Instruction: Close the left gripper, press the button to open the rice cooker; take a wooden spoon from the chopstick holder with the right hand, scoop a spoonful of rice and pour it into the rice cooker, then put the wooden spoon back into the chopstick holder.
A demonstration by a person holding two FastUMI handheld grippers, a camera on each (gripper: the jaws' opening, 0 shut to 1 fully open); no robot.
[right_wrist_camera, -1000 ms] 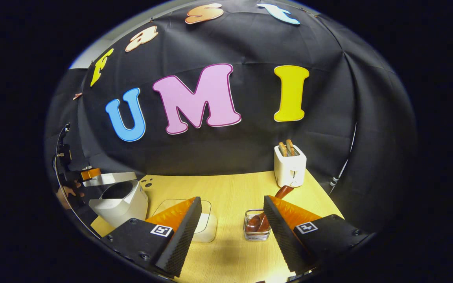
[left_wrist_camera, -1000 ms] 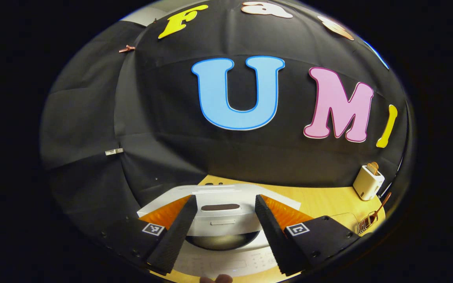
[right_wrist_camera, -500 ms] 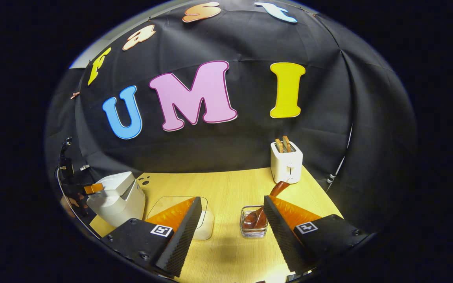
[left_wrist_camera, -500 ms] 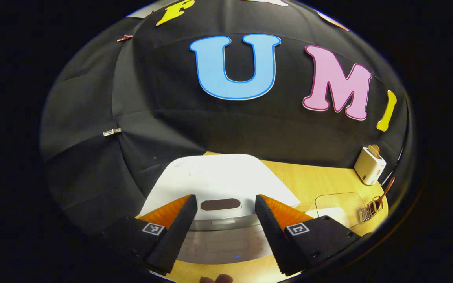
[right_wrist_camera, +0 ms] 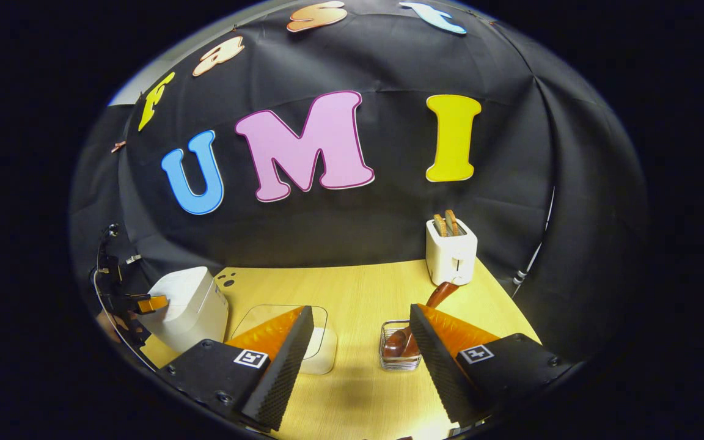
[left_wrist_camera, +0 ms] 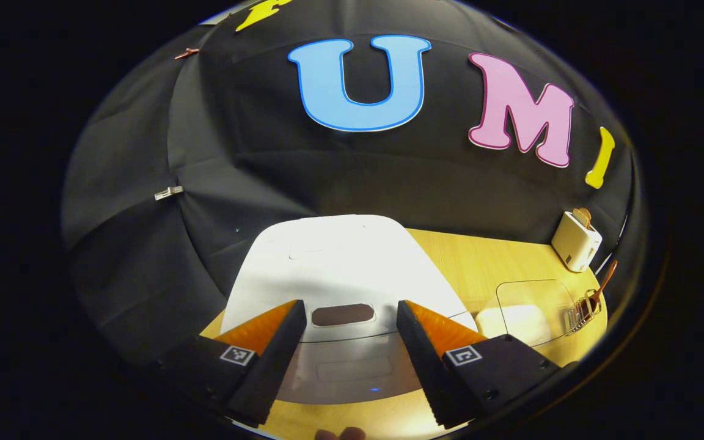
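Hovering spread over the rice cooker [left_wrist_camera: 333, 263], your left gripper [left_wrist_camera: 344, 348] risks straddling the button [left_wrist_camera: 343, 315] unless you pinch it together.

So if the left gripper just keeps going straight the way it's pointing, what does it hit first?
Most likely the rice cooker: the left gripper is open, and its fingers frame the cooker's closed white lid and the dark oval button on it. How much gap remains is hard to judge.

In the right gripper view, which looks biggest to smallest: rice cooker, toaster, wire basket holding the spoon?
1. Rice cooker
2. Toaster
3. Wire basket
The toaster stands farther back, so its true rank against the cooker is unsure.
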